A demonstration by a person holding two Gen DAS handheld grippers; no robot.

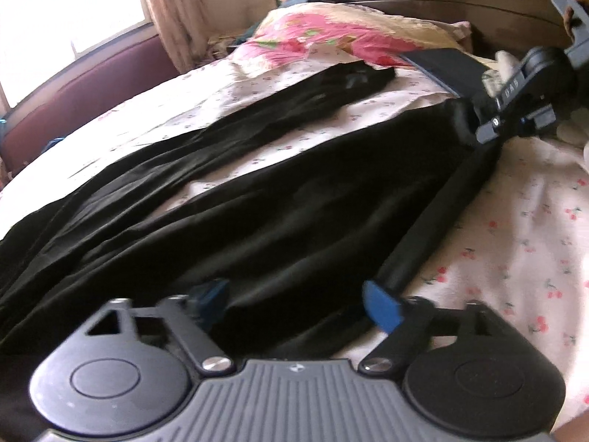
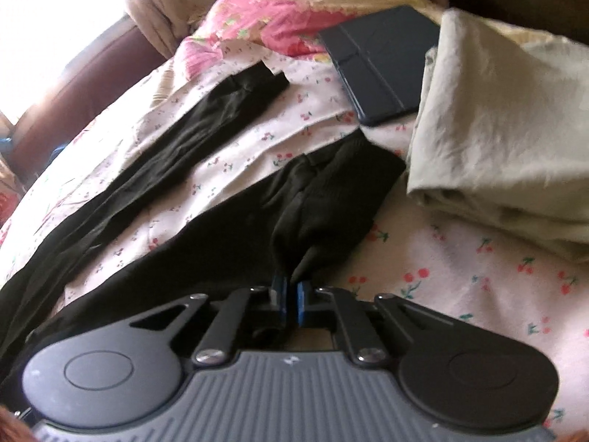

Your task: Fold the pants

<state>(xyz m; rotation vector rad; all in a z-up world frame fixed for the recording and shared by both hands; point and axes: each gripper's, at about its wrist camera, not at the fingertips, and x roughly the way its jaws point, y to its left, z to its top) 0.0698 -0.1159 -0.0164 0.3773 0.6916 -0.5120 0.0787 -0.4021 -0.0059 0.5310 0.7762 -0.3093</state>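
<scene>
Black pants lie spread on a cherry-print bed sheet, their two legs running away from me. In the left wrist view my left gripper stands open over the wide near end of the pants. Black fabric lies between its blue fingertips, and I see no pinch. My right gripper sits at the cuff of the nearer leg. In the right wrist view that right gripper is shut on a bunched fold of the cuff. The other leg lies flat to the left.
A dark blue tablet case rests just beyond the cuff, against a pink floral pillow. A folded pale green cloth lies to the right of the cuff. A curtain and a maroon padded panel border the bed's left side.
</scene>
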